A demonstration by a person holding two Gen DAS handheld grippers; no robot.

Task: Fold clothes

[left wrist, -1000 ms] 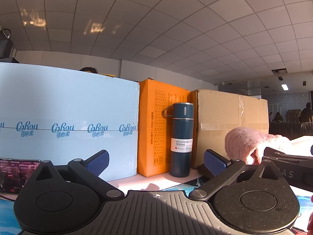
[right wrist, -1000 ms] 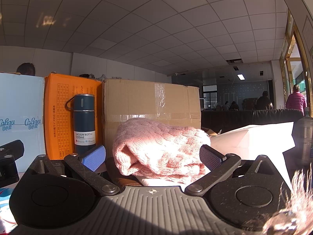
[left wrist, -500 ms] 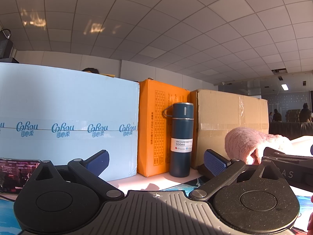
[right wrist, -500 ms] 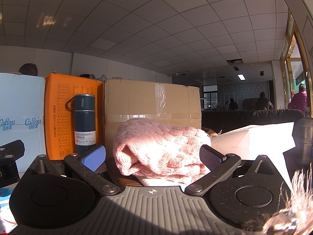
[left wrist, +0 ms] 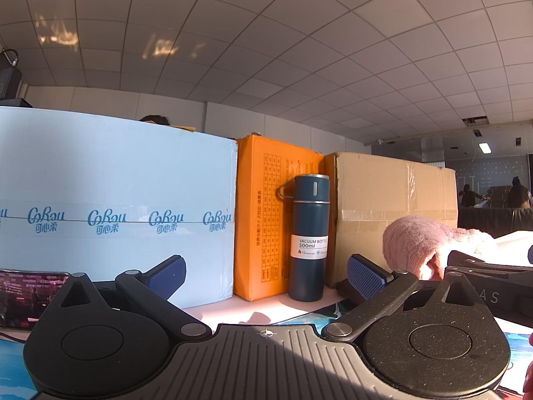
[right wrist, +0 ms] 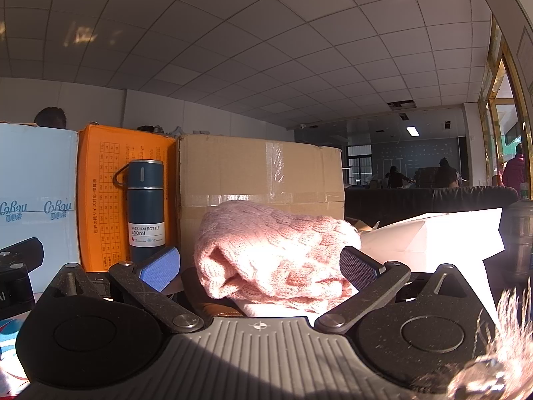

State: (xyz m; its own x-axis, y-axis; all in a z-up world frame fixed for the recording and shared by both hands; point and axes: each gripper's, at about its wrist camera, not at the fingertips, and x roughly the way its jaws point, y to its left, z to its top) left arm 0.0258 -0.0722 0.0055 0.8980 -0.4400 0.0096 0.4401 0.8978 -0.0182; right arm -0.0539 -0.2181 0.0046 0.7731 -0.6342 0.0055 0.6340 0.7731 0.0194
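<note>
The pink sweater (right wrist: 276,253) lies bunched at twelve o'clock, seemingly just beyond the wide-open, empty right gripper (right wrist: 258,265), the nearer one.

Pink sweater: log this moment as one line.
left gripper open, empty | right gripper open, empty | pink sweater bunched before right gripper, ungrasped

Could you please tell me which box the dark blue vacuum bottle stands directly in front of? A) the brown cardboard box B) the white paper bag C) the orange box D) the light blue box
C: in both wrist views the vacuum bottle stands upright against the face of the orange box, with the brown cardboard box just to its right and the light blue box further left.
</note>
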